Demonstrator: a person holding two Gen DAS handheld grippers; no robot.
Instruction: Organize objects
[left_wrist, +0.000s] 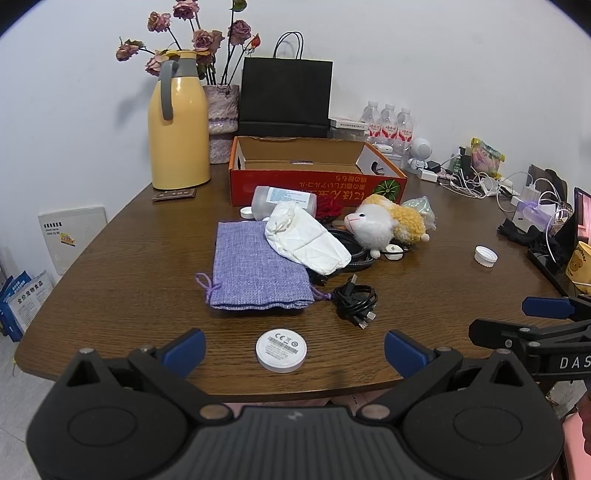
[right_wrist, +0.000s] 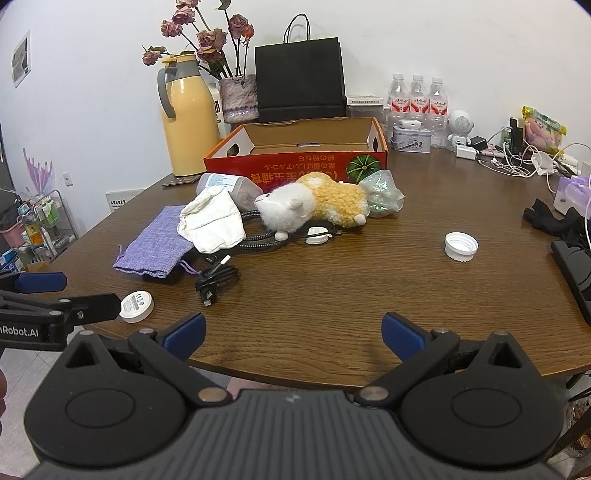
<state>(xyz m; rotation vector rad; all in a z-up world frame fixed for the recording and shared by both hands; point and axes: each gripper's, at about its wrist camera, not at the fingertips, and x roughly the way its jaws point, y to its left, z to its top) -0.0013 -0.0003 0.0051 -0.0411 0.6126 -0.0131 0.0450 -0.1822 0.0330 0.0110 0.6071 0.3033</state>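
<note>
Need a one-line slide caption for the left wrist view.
Open left gripper hovers over white puck; purple pouch, plush toy, orange box beyond.

You had a dark brown wood-grain counter (left_wrist: 129, 258) before you. The drawstring pouch (left_wrist: 255, 273) was woven lilac, the plush sheep (right_wrist: 314, 206) white and yellow, the coiled cable (left_wrist: 354, 299) black. The cardboard box (left_wrist: 317, 184) was red-orange with a green pumpkin print; the thermos jug (left_wrist: 179, 136) was yellow with a grey handle.

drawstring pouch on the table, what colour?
Light purple woven fabric, with a matching purple cord. The drawstring pouch shows best in the left wrist view.
</note>
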